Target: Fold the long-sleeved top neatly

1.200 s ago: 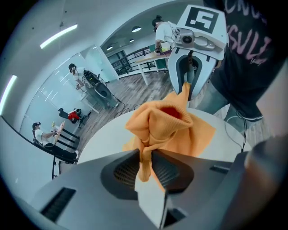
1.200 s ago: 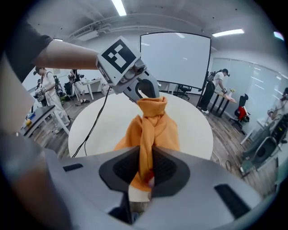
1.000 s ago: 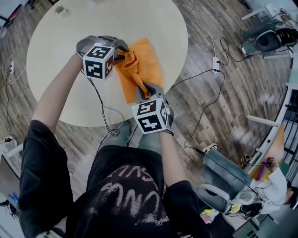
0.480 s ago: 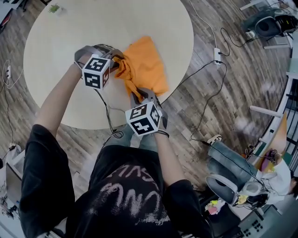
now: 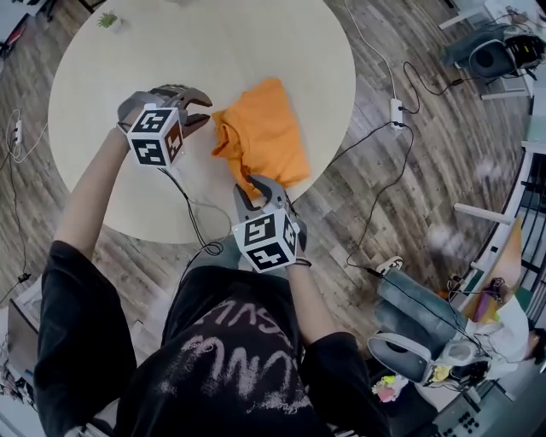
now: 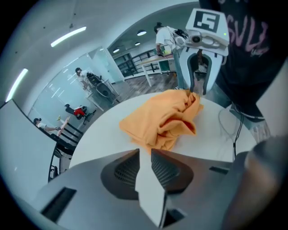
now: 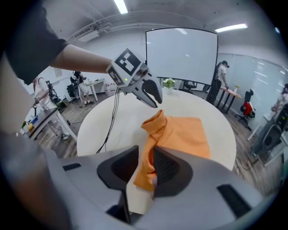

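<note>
The orange long-sleeved top [image 5: 260,136] lies bunched and partly folded on the round cream table [image 5: 102,171], near its right front edge. My left gripper [image 5: 198,109] hovers just left of the top, apart from it. Its jaws have just been opening and stand open, with nothing between them [image 6: 145,157]. The top [image 6: 162,119] lies beyond them. My right gripper [image 5: 256,183] is at the top's near corner. Its jaws have just been opening, and a fold of the top [image 7: 146,173] still hangs loosely between them. Each gripper shows in the other's view: right gripper [image 6: 198,85], left gripper [image 7: 153,96].
A small plant [image 5: 108,19] stands at the table's far left. A thin cable [image 5: 183,201] trails across the table's front part. On the wooden floor to the right lie a power strip [image 5: 396,113] and cables [image 5: 375,171]. A chair [image 5: 409,333] stands near right.
My left gripper has let go of the orange top and moved left, away from it. My right gripper has drawn back toward the table's near edge, and the top has settled lower.
</note>
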